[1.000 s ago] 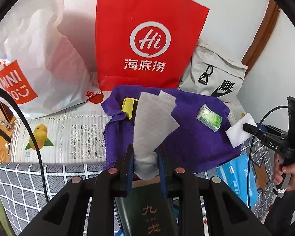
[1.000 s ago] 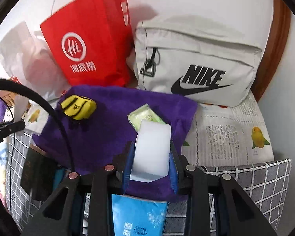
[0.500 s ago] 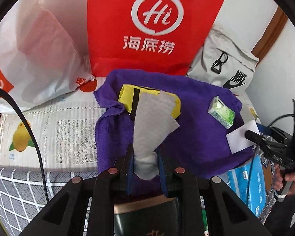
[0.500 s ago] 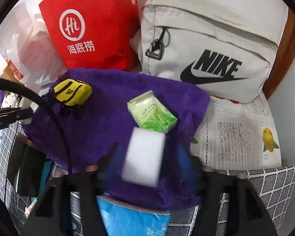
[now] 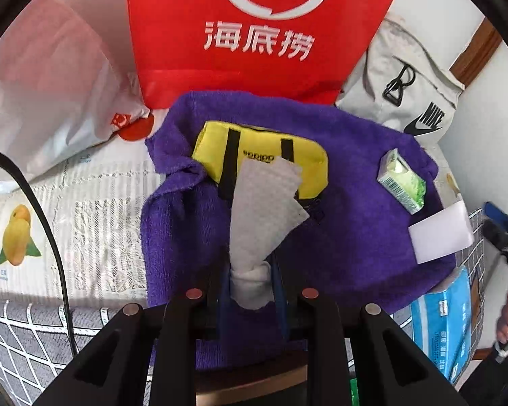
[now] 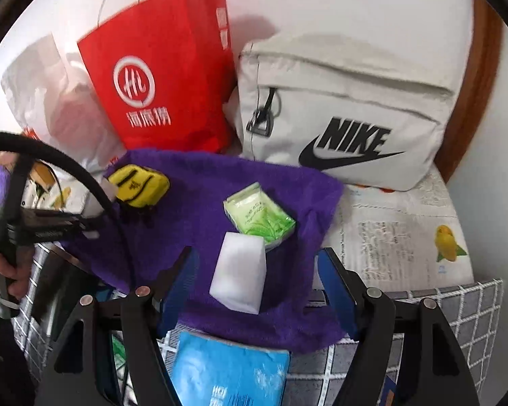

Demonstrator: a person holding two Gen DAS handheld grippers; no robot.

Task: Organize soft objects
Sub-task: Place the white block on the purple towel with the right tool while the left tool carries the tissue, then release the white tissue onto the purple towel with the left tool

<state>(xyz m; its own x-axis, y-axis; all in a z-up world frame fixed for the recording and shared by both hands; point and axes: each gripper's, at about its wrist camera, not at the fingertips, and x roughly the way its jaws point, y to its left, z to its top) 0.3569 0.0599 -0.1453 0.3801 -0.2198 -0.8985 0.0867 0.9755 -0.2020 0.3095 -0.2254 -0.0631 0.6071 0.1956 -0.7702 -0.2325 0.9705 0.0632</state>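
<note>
A purple towel (image 5: 348,237) is spread on the surface; it also shows in the right wrist view (image 6: 193,209). On it lie a yellow Adidas pouch (image 5: 257,162) (image 6: 137,186), a green tissue pack (image 5: 403,182) (image 6: 259,218) and a white sponge block (image 5: 440,233) (image 6: 240,274). My left gripper (image 5: 250,280) is shut on a grey cloth (image 5: 264,209) held above the towel, just in front of the pouch. My right gripper (image 6: 257,274) is open, its jaws wide on either side of the sponge, which lies on the towel.
A red paper bag (image 5: 254,34) (image 6: 162,84), a white plastic bag (image 5: 50,77) and a grey Nike bag (image 6: 342,115) (image 5: 413,91) stand behind the towel. A blue tissue packet (image 6: 230,368) (image 5: 440,328) lies at the towel's near edge. Newspaper (image 6: 399,240) covers the surface to the right.
My right gripper has opened and let go of the white sponge, which now lies on the towel. My left gripper has moved forward over the towel toward the yellow pouch, still holding the cloth.
</note>
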